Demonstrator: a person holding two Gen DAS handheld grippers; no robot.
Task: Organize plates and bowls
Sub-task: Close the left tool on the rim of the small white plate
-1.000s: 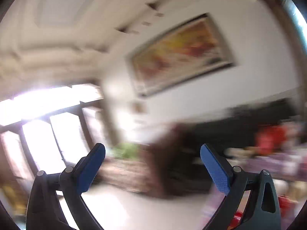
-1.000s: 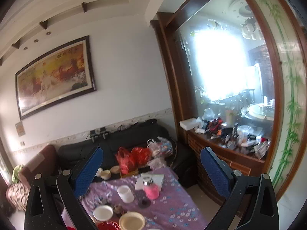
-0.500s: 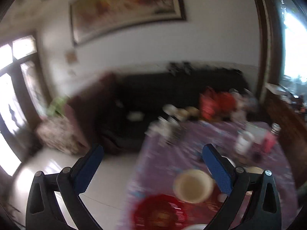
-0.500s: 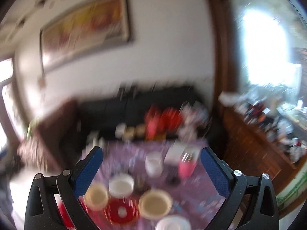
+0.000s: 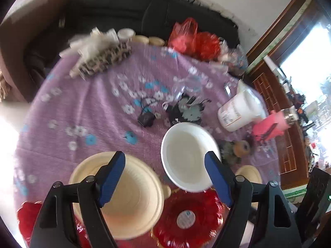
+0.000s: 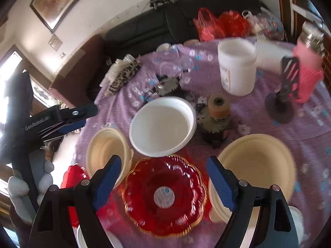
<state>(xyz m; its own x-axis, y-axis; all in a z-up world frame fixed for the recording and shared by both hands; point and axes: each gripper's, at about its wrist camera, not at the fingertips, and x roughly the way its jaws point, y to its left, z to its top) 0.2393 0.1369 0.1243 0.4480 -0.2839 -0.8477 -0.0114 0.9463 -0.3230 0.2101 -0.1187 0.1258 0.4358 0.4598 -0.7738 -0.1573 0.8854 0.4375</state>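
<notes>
Crowded near edge of counter (image 6: pixel 310 124): cream bowl (image 6: pixel 256 161), red plate (image 6: pixel 165 194), white bowl (image 6: pixel 163 126) packed almost rim to rim. Open cloth only far left (image 5: pixel 82 107), past black clutter (image 5: pixel 146 118). White tub (image 6: pixel 236 68) blocking behind.

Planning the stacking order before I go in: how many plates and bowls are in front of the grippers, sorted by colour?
Cream bowls: 2
White bowl: 1
Red plates: 2
Total: 5
White pieces at the bottom edge of the right wrist view are too cut off to count.
</notes>
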